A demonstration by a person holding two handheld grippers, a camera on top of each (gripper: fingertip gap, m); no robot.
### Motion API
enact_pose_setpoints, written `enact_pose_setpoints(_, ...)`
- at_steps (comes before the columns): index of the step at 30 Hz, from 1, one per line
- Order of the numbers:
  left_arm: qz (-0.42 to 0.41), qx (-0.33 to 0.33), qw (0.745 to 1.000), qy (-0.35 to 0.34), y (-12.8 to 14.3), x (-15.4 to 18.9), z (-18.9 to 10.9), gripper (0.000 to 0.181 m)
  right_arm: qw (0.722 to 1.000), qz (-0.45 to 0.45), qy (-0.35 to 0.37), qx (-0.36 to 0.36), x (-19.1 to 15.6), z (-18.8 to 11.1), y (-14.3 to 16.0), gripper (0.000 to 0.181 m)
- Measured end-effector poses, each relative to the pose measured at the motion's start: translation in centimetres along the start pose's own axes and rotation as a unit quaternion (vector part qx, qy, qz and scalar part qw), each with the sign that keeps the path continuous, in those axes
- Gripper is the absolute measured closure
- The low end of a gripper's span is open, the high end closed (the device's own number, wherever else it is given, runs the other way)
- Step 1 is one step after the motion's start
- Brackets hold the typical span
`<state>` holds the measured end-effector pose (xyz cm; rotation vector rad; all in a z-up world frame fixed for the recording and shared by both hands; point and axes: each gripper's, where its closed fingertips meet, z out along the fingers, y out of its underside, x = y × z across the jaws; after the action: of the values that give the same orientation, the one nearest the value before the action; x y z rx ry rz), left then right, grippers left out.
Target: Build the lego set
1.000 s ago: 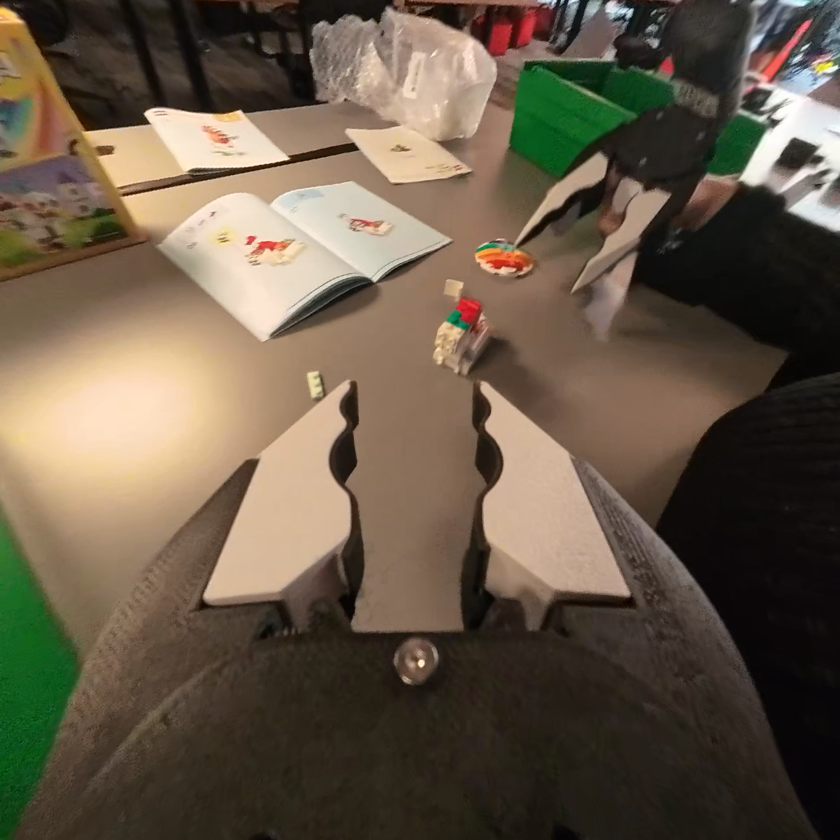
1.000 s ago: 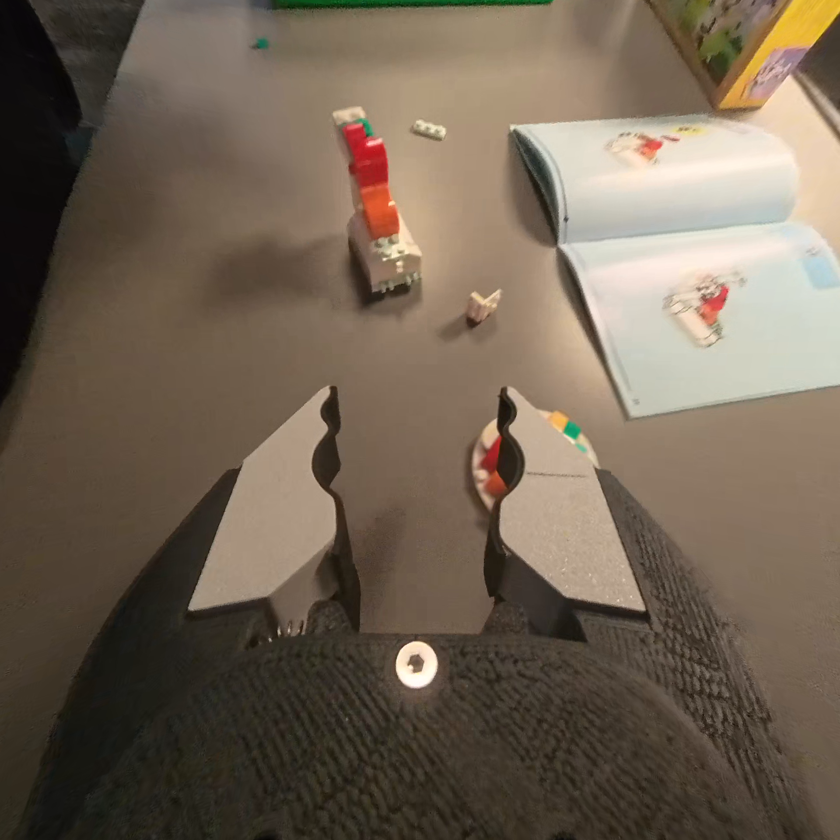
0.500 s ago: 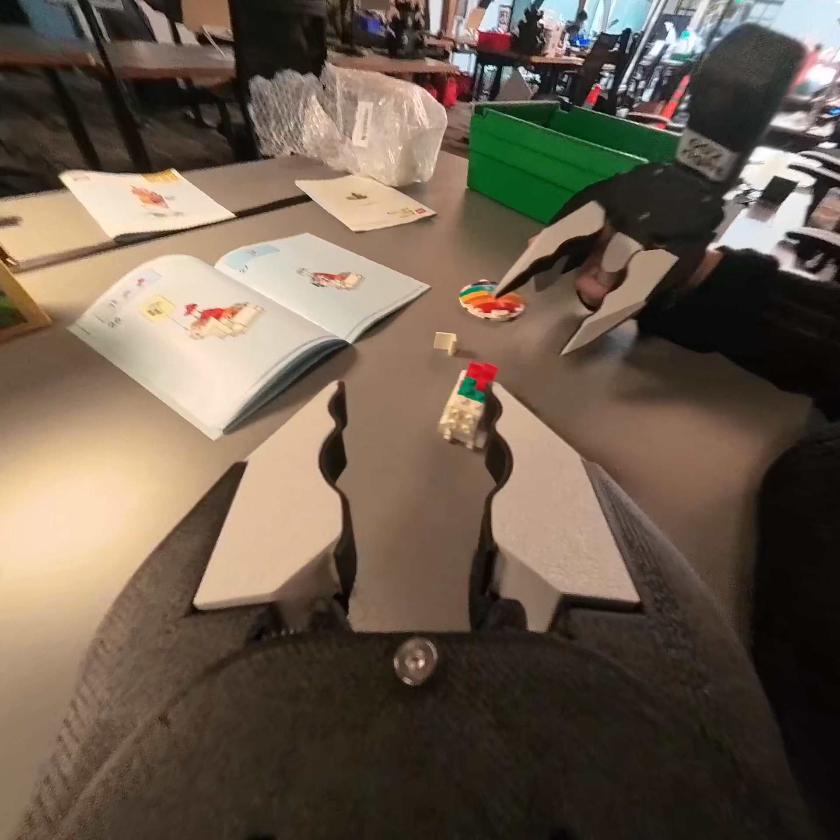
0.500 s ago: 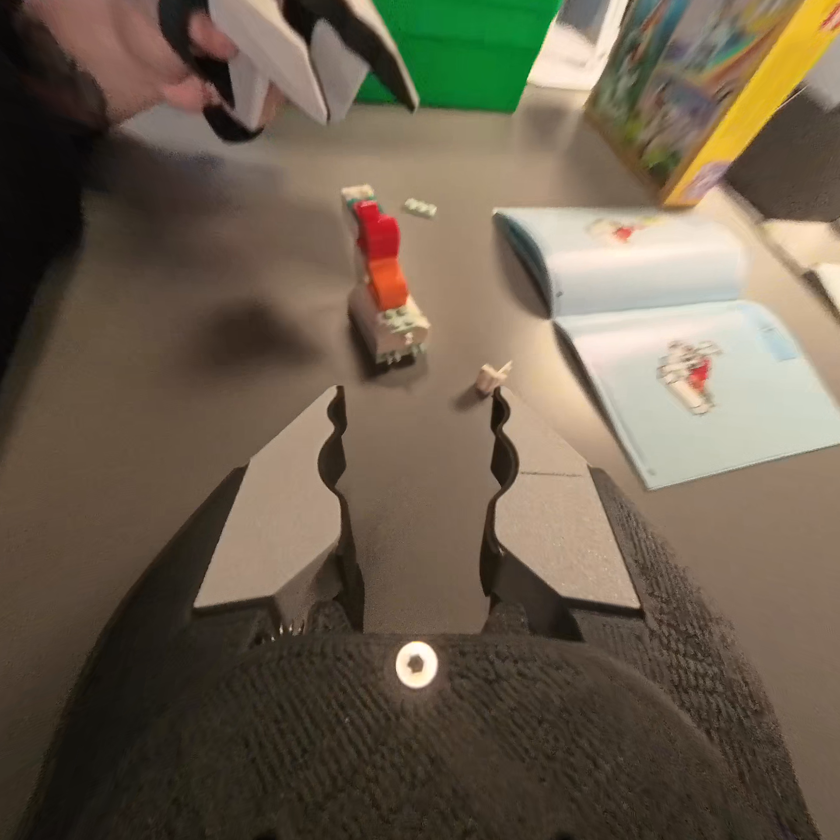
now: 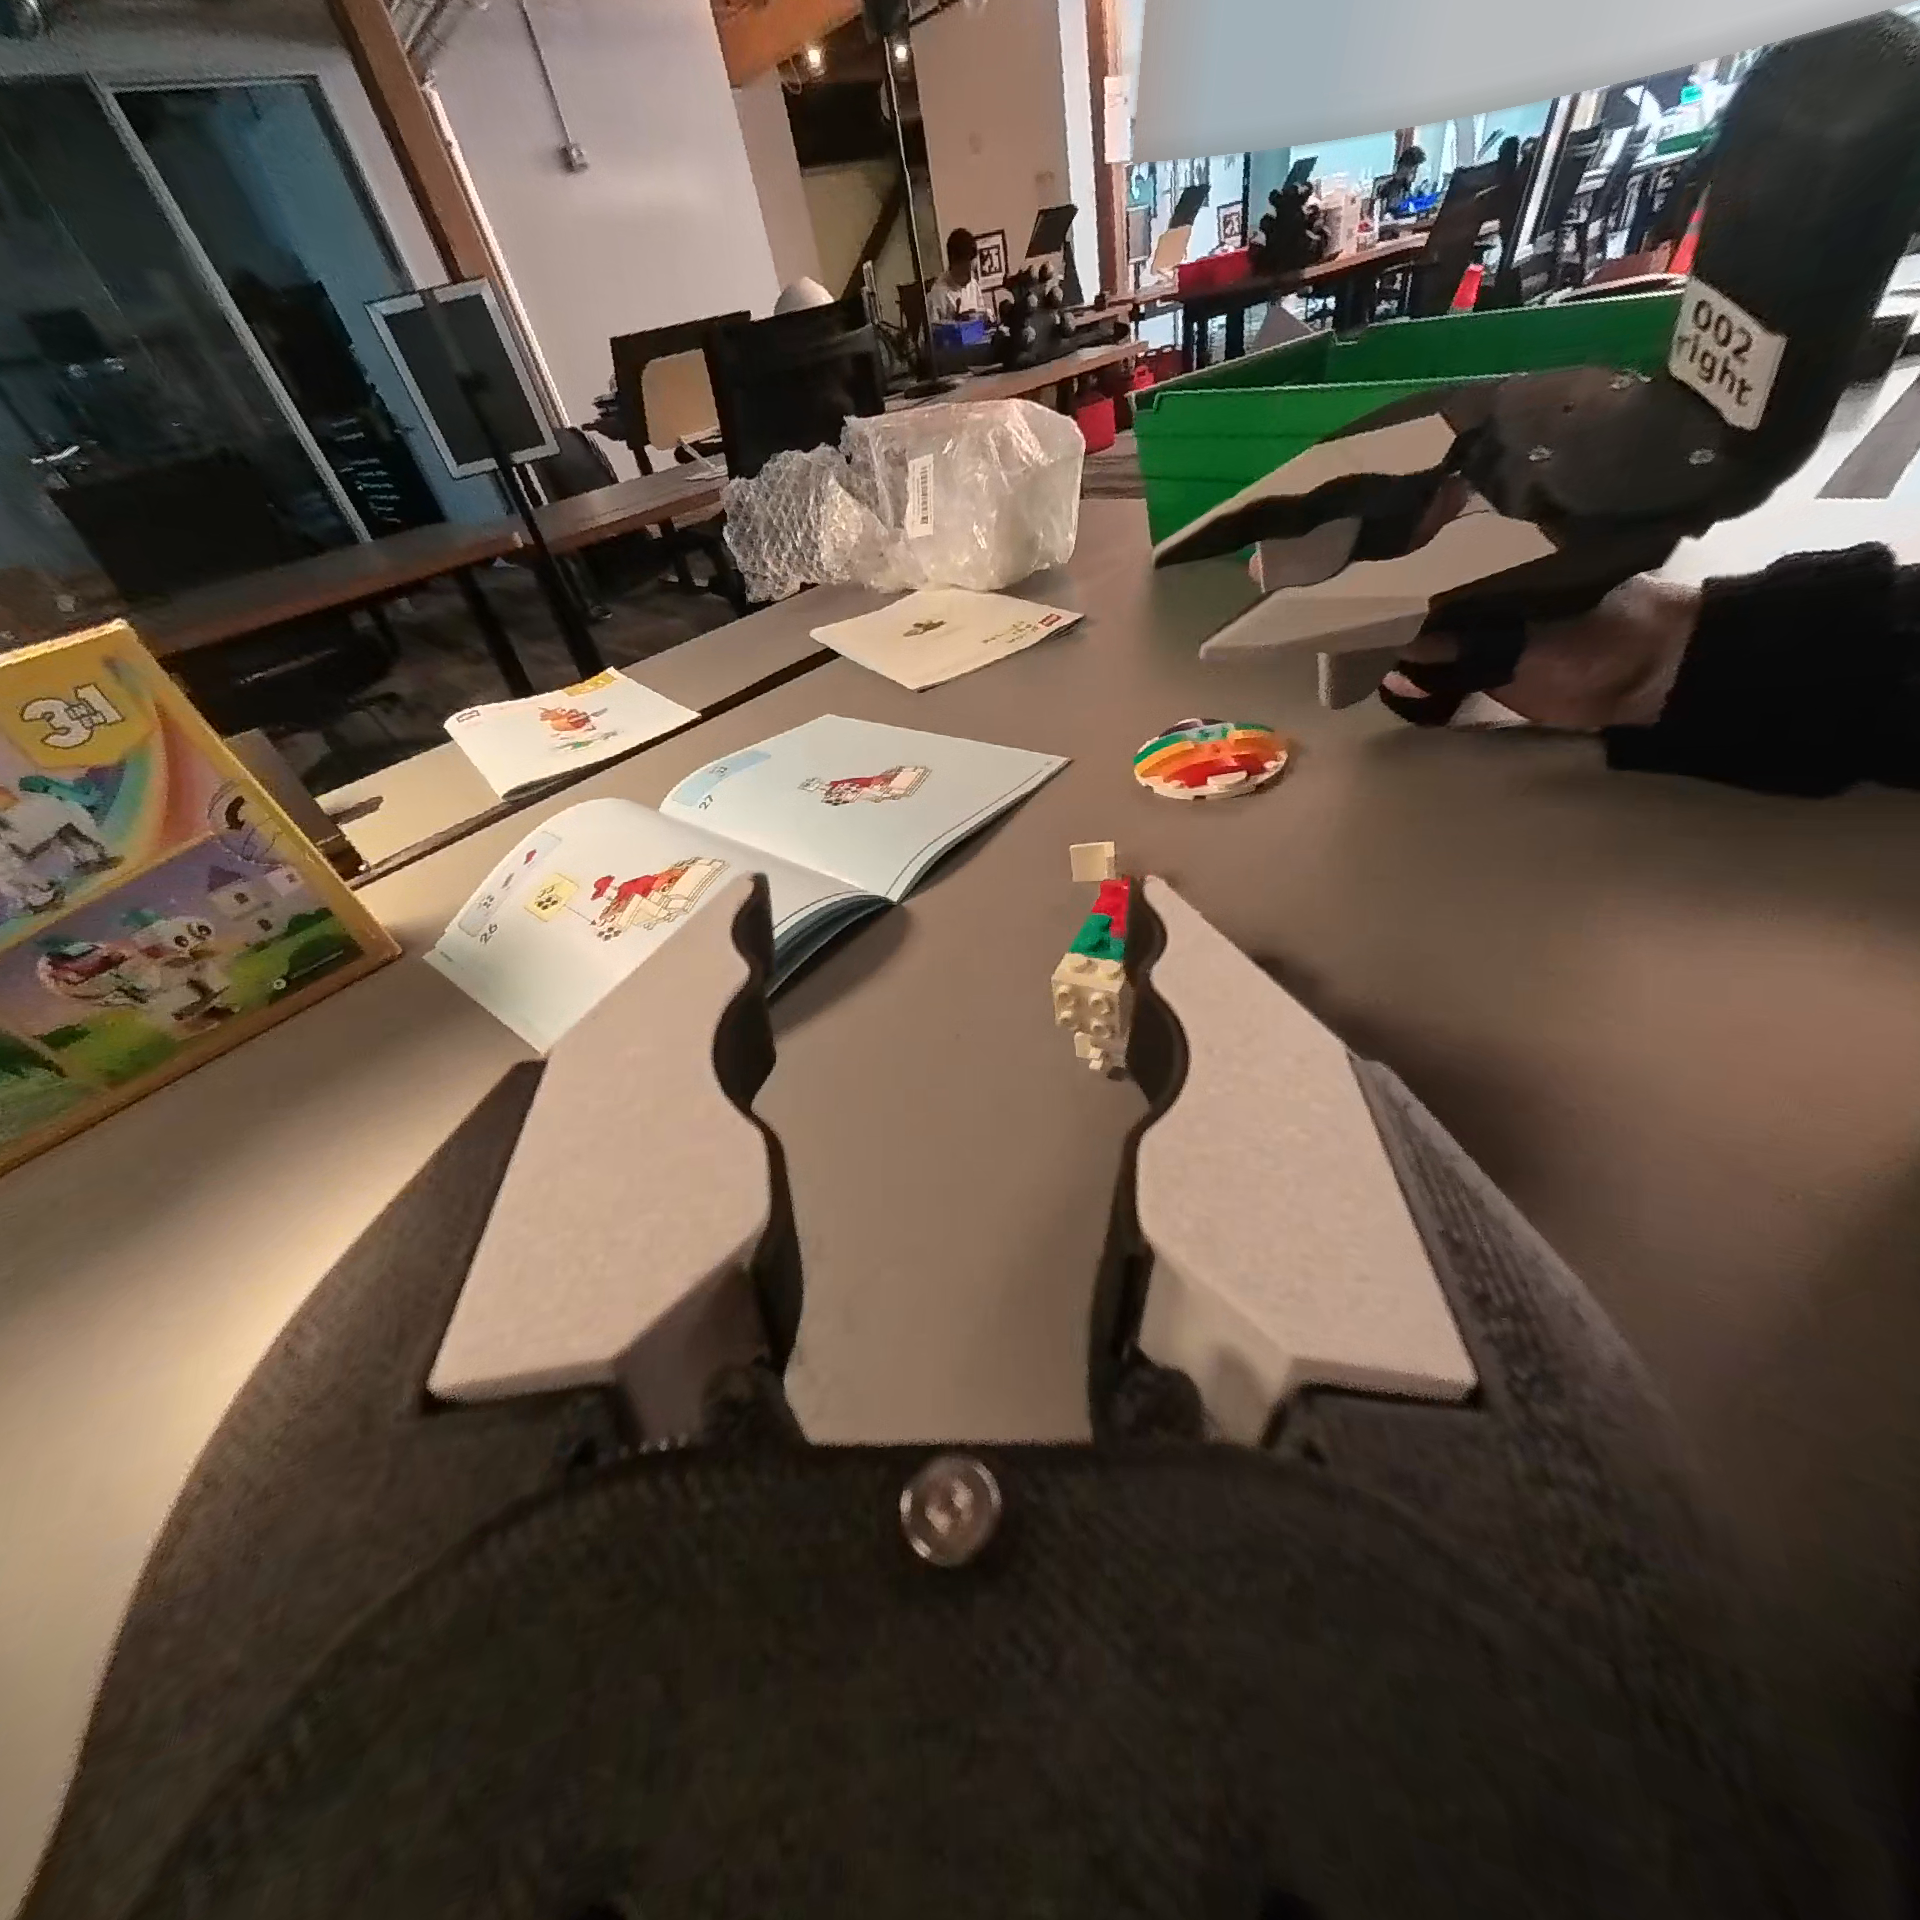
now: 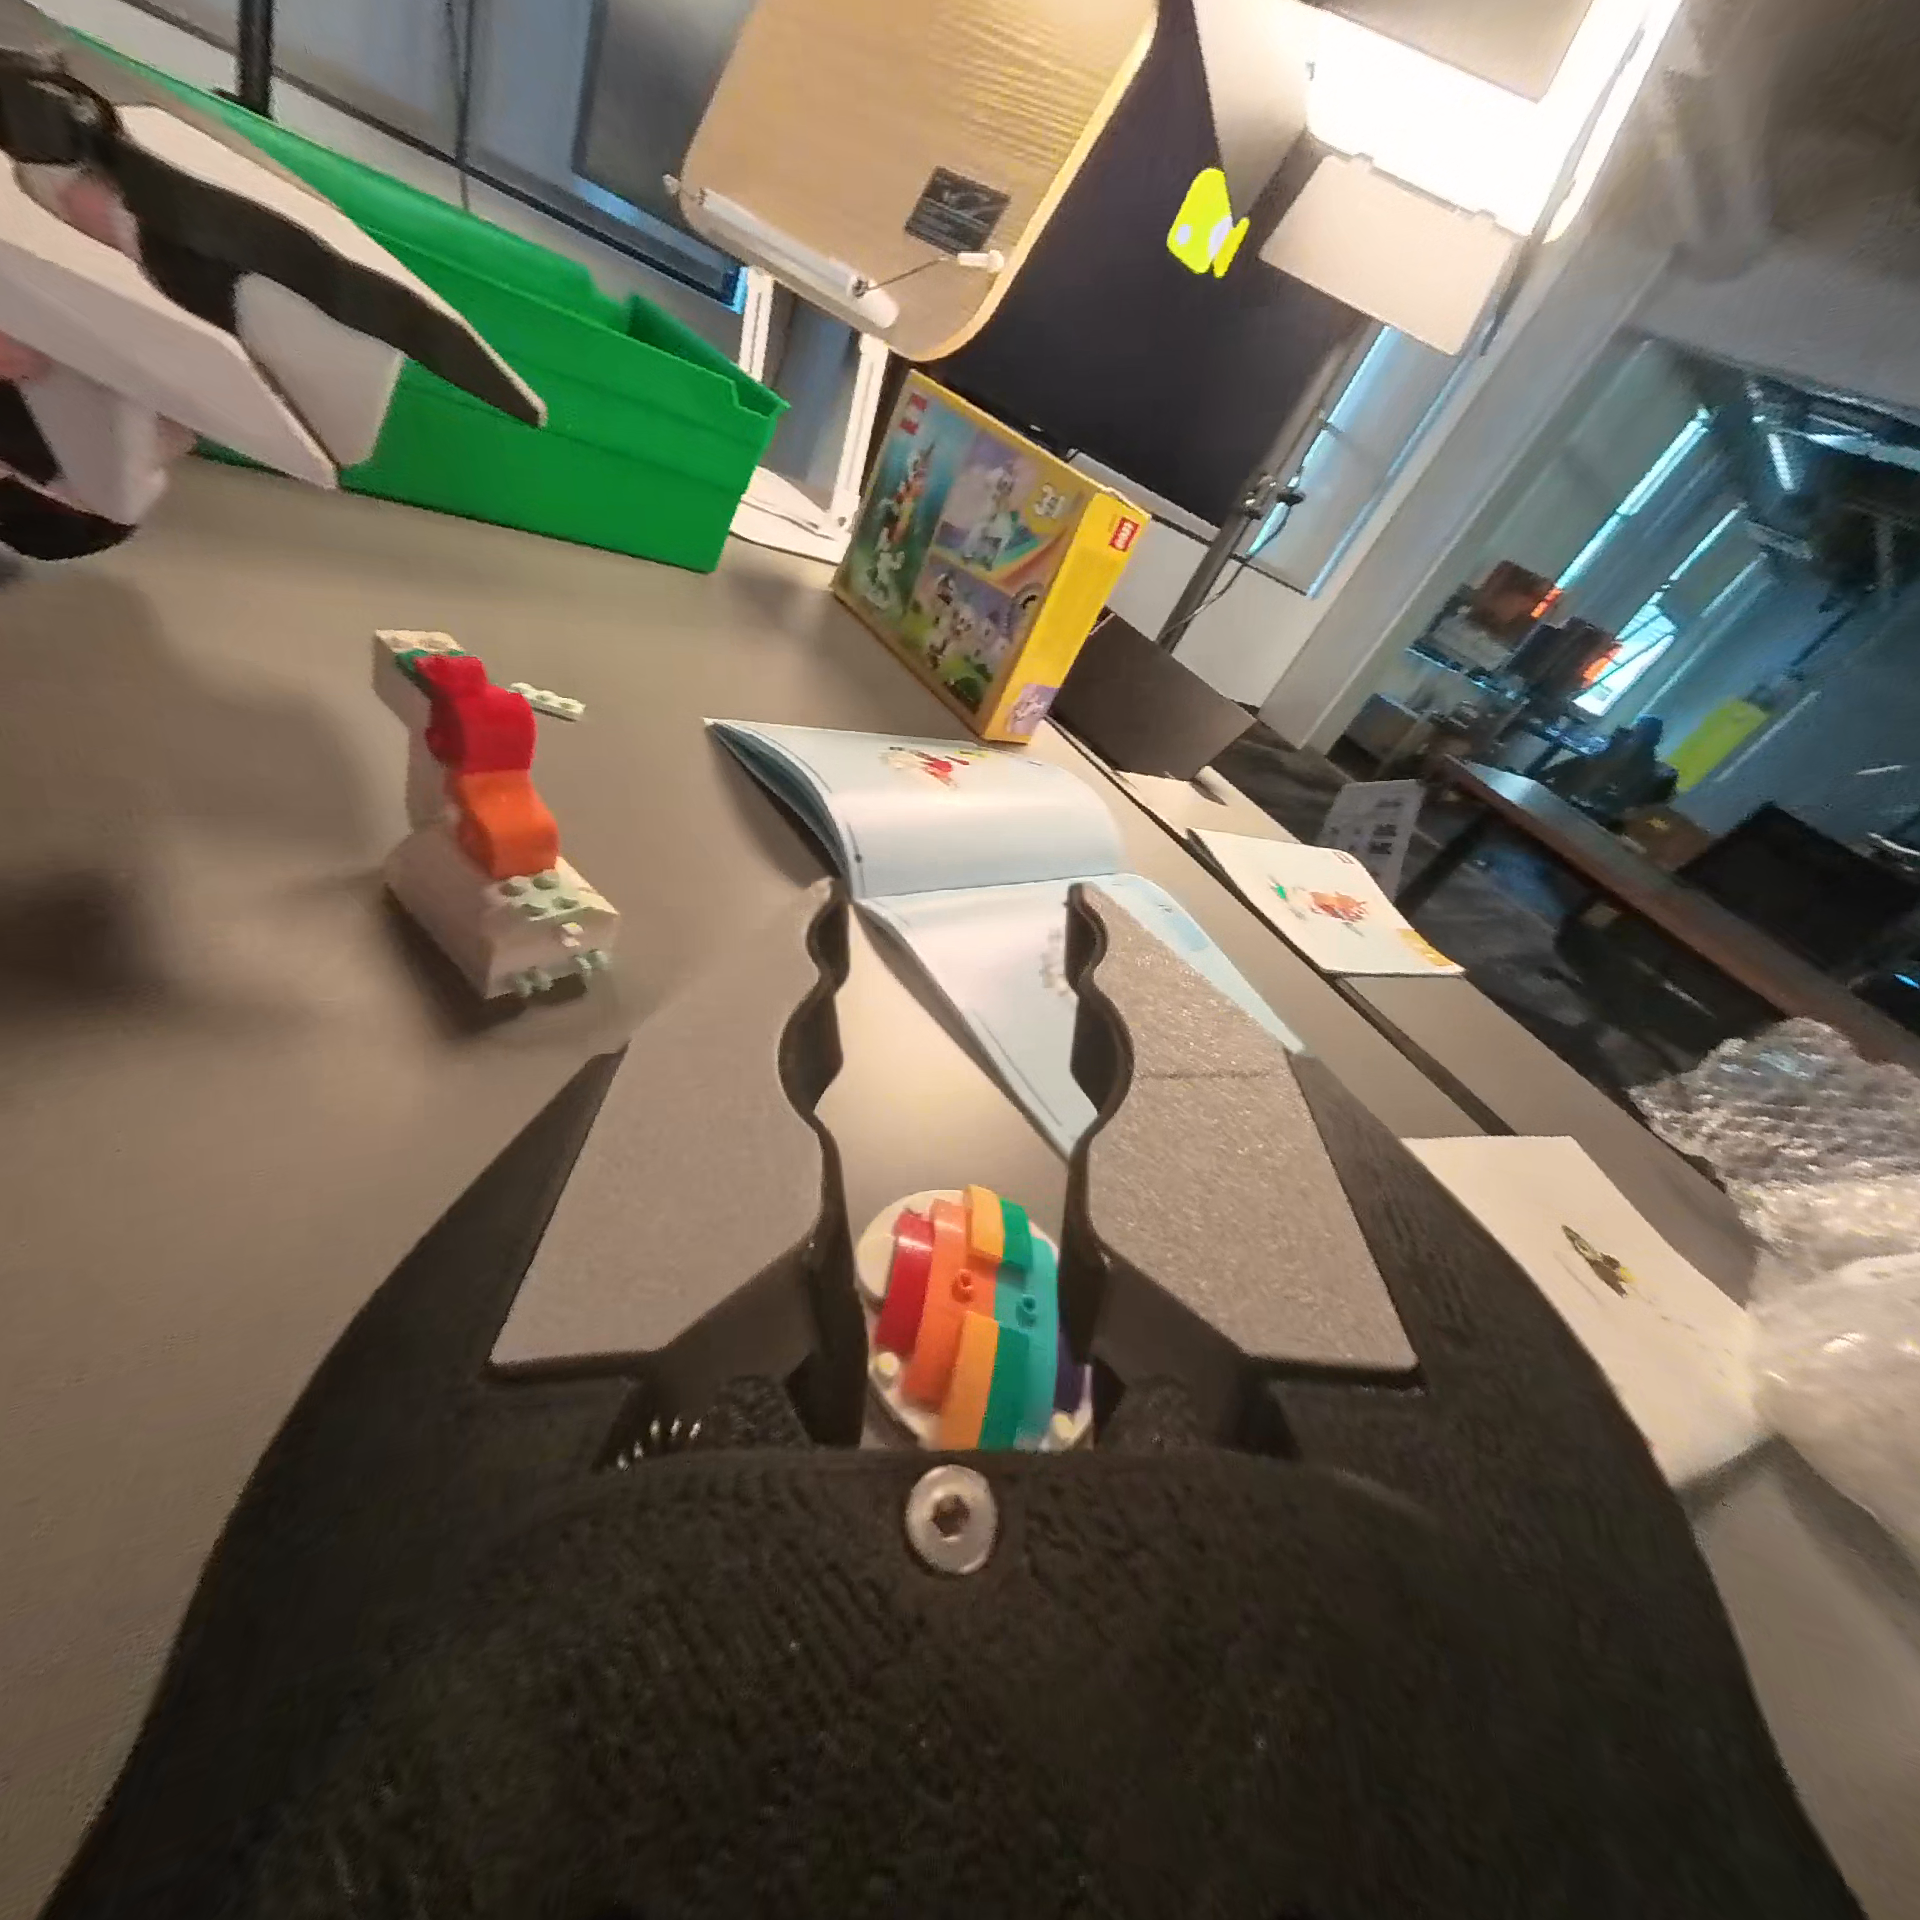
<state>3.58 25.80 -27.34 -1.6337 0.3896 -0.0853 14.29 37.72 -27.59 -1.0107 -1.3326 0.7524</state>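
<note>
Two grippers worked over a grey table (image 5: pixel 1558 1039) as a person built a brick set. The left gripper (image 5: pixel 951 904) stood wide open and empty, with the part-built white model (image 5: pixel 1091 987) lying just inside its right-hand finger (image 5: pixel 1236 1122), close to the tip, perhaps touching. The model's long axis, white body to red top, ran roughly along the fingers and away from the camera; a small tan piece (image 5: pixel 1091 860) sat just beyond it. The right gripper (image 6: pixel 951 914), also open and gripping nothing, hung over the round rainbow plate (image 6: pixel 971 1320), which showed low between the roots of its fingers; the left view put that gripper above the table, clear of the plate. In the right view the model (image 6: pixel 488 831) lay ahead and to the left, well apart. The left gripper was the nearer tool, and closing would likely take the model across its narrow width.
</note>
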Motion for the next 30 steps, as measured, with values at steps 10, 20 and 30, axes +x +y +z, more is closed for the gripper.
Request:
enact_pose_setpoints(10,-0.034,0.008,0.999,0.013,-0.1,0.0,0.0,0.114,0.999,-0.014,0.036,-0.004,1.3,-0.2,0.5,0.145)
enact_pose_setpoints(20,-0.043,0.0,0.999,0.015,0.3,-0.1,0.2,0.114,0.999,-0.03,0.039,-0.009,1.1,-0.1,0.6,0.148)
enact_pose_setpoints(30,-0.04,-0.008,0.999,0.019,0.6,0.0,0.4,0.114,0.998,-0.04,0.038,-0.007,0.8,-0.2,0.5,0.154)
